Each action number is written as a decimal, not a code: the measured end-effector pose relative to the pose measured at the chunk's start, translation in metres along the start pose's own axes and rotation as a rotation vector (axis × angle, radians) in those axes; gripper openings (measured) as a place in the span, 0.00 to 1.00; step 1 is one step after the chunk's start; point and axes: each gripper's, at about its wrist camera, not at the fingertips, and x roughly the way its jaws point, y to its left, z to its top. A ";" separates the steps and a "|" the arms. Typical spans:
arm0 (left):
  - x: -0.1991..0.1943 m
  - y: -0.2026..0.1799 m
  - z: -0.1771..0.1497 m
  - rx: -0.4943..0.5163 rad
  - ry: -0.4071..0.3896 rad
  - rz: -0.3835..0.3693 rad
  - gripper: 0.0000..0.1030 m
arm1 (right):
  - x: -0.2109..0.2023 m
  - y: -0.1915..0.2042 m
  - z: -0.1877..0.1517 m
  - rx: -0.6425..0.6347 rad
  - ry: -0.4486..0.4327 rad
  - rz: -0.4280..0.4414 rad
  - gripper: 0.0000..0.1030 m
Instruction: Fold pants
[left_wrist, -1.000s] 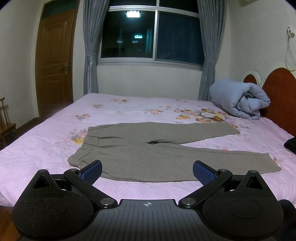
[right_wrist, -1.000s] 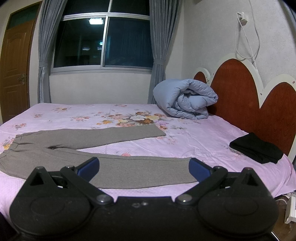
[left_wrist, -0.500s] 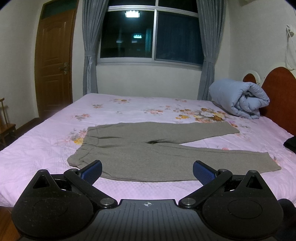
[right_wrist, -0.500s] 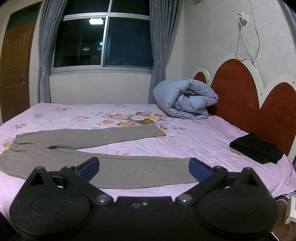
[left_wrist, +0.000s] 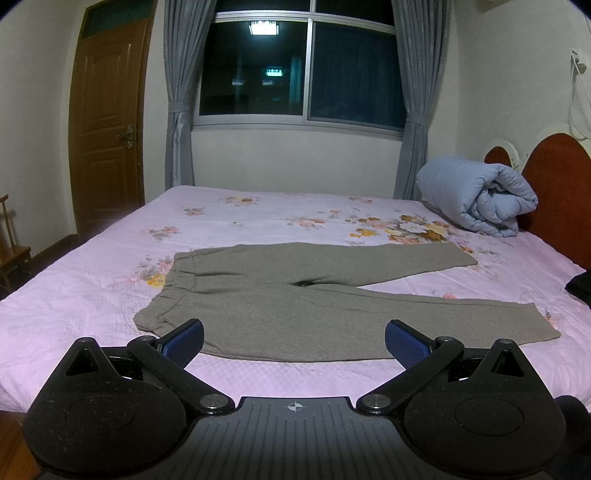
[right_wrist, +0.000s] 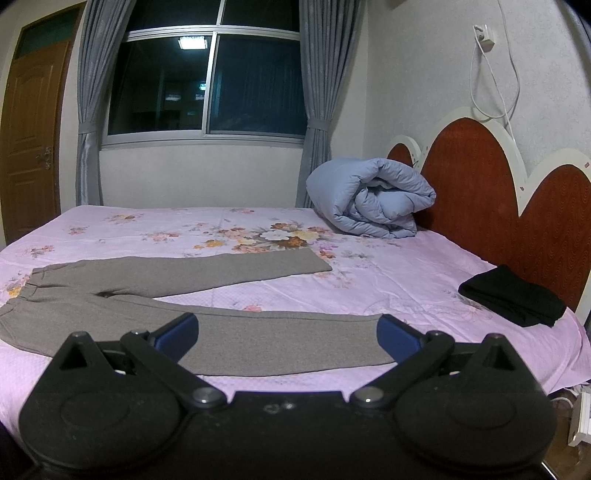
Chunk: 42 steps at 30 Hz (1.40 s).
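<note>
Grey pants (left_wrist: 303, 299) lie flat on the pink floral bed (left_wrist: 92, 295), waistband to the left, the two legs spread apart and pointing right toward the headboard. They also show in the right wrist view (right_wrist: 221, 328). My left gripper (left_wrist: 294, 341) is open and empty, held above the bed's near edge in front of the waist and near leg. My right gripper (right_wrist: 287, 338) is open and empty, in front of the near leg's cuff end.
A rolled blue duvet (right_wrist: 369, 199) lies at the back by the red headboard (right_wrist: 480, 177). A folded black garment (right_wrist: 513, 301) lies on the bed's right side. A wooden door (left_wrist: 107, 122), a window and a chair (left_wrist: 11, 254) stand beyond.
</note>
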 end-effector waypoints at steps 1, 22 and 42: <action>0.000 -0.001 0.000 0.001 0.000 0.002 1.00 | 0.000 0.000 0.000 -0.001 0.000 -0.001 0.94; -0.004 -0.002 0.000 0.003 0.004 -0.002 1.00 | 0.001 0.004 0.003 -0.002 -0.001 0.002 0.94; 0.027 0.032 0.011 -0.054 0.064 0.099 1.00 | 0.024 -0.003 0.011 0.020 -0.001 0.004 0.94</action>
